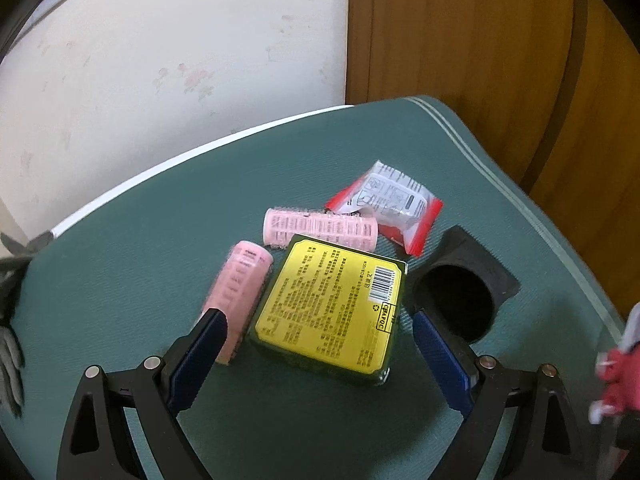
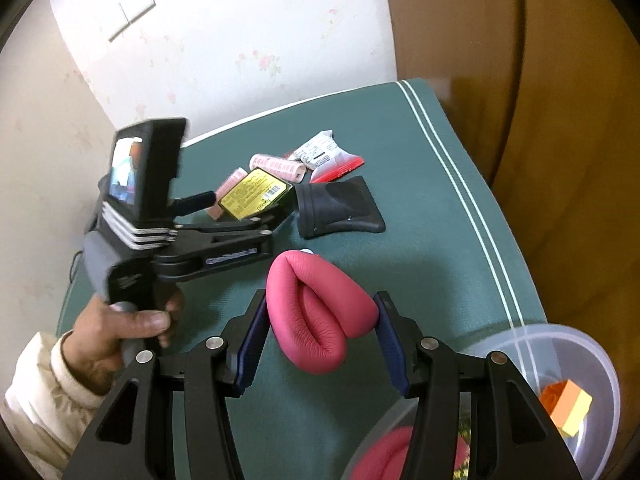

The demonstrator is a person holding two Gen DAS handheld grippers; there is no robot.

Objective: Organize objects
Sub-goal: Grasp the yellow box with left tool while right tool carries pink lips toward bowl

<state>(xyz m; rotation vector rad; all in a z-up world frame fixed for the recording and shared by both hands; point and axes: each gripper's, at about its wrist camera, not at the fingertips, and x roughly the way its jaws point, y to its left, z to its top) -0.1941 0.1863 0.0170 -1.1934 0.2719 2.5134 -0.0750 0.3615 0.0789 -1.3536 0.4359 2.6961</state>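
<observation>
Between the right gripper's (image 2: 322, 338) pads: a folded pink cushion (image 2: 316, 312), squeezed and held above the green table (image 2: 420, 184).
Left gripper (image 1: 320, 344) spread wide, nothing in it, hovering over the yellow box (image 1: 332, 308), person's hand (image 2: 120, 328) on its handle. Beside the box: two pink rollers (image 1: 320, 228), a red packet (image 1: 392, 204), a black holder (image 1: 464, 280), all loose. Clear bowl (image 2: 600, 360) at the table's near right edge holds an orange block (image 2: 566, 406). Judging by this, sorting is early; most items left.
</observation>
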